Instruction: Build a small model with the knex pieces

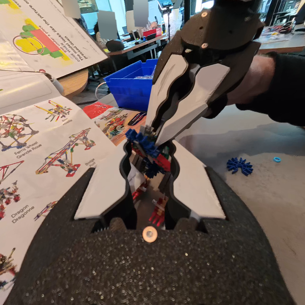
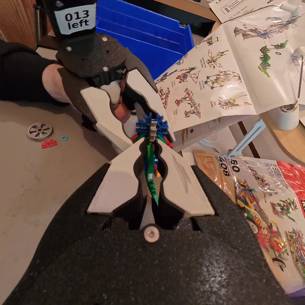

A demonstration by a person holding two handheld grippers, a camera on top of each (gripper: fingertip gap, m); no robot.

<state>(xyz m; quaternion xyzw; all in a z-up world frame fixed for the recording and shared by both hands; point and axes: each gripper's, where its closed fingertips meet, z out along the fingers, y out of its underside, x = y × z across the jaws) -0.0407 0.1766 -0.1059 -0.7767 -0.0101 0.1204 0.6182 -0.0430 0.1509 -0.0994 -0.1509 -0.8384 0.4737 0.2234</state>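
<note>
Over grey tabletop (image 1: 247, 214) | both hand-held grippers, L (image 1: 149, 145) + R (image 2: 151, 143), clamped on spiky plastic rod-connector model (image 2: 151, 130)

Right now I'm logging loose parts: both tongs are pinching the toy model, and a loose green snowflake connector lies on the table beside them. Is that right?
Not quite. The loose connector on the table is blue, not green, as the left wrist view shows. The rest holds: left tongs and right tongs both pinch the model.

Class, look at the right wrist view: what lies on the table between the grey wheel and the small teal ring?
Nothing lies between them. In the right wrist view the grey wheel and teal ring are separated by bare table; the red toothed piece sits just below that stretch.
</note>
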